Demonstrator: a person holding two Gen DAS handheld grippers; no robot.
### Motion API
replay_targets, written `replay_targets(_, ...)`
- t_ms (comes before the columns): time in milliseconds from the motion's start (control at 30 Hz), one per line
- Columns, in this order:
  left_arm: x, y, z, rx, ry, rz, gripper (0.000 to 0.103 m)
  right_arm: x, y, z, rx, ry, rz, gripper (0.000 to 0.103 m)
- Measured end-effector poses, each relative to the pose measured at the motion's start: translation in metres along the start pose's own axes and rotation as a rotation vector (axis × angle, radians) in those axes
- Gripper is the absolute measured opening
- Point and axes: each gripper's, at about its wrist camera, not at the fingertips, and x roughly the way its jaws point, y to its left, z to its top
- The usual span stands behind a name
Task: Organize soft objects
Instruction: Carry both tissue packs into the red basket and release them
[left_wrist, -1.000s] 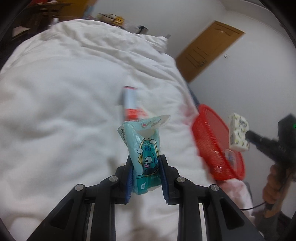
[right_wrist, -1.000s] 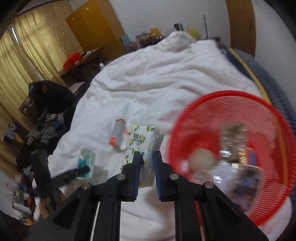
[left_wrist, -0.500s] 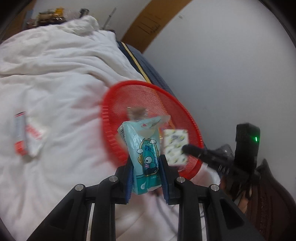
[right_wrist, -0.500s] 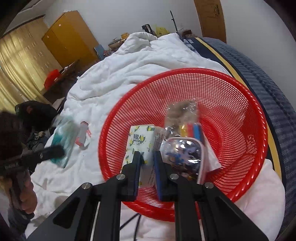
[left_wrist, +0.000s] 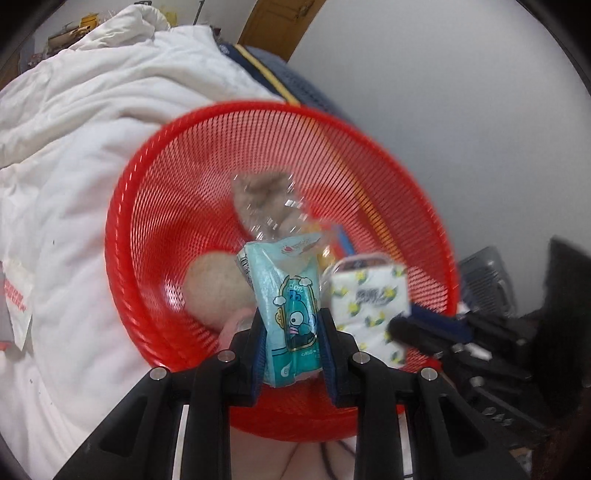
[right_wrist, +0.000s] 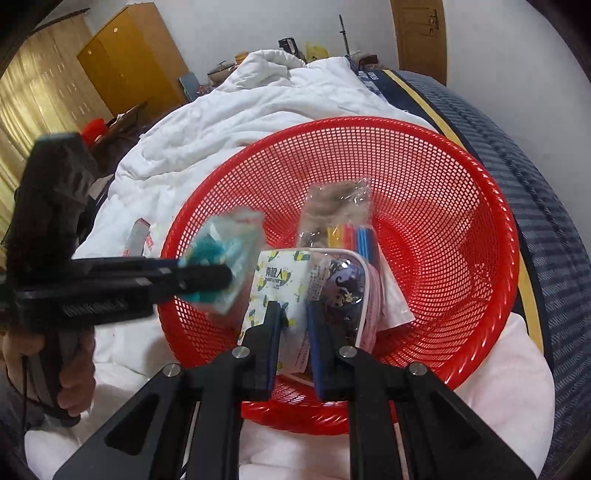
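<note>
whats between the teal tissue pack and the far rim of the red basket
In the left wrist view, a clear bag of brownish stuff lies between the teal tissue pack and the red basket far rim.

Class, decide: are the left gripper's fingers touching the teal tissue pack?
Touching. The left wrist view shows both fingers pressed flat against the sides of the teal tissue pack, no gap.

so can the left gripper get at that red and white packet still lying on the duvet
Probably not as things stand: the left gripper is shut on the teal tissue pack over the red basket. The red and white packet lies uncovered on the duvet.
</note>
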Motion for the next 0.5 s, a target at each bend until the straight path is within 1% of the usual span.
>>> replay_targets(67, 0.008, -0.001, -0.005, 0.002, 0.02, 0.029, 0.026, -0.001, 0.0, 0.0, 0.0, 0.0, -0.008, 0.014)
replay_targets(133, 0.015, -0.002, -0.01, 0.005, 0.051, 0.021, 0.027, -0.002, 0.002, -0.001, -0.011, 0.0, -0.037, 0.014)
replay_targets(200, 0.017, -0.007, -0.012, 0.028, 0.053, 0.043, 0.028, 0.0, 0.002, 0.0, -0.012, 0.008, -0.056, 0.014)
replay_targets(300, 0.019, -0.012, -0.013, 0.04, 0.048, 0.067, 0.034, 0.002, 0.0, -0.001, -0.006, 0.023, -0.053, 0.014)
replay_targets(400, 0.019, -0.016, -0.013, 0.058, 0.039, 0.074, 0.041, 0.002, -0.002, 0.001, 0.014, 0.021, -0.047, 0.016)
replay_targets(433, 0.019, -0.015, -0.013, 0.057, 0.04, 0.065, 0.047, -0.001, -0.003, 0.002, 0.023, 0.015, -0.04, 0.019)
replay_targets(467, 0.018, -0.014, -0.012, 0.05, 0.039, 0.052, 0.055, -0.004, -0.004, 0.003, 0.027, 0.008, -0.026, 0.026)
replay_targets(500, 0.017, -0.012, -0.012, 0.04, 0.037, 0.038, 0.058, -0.008, -0.004, 0.005, 0.029, -0.001, -0.014, 0.03)
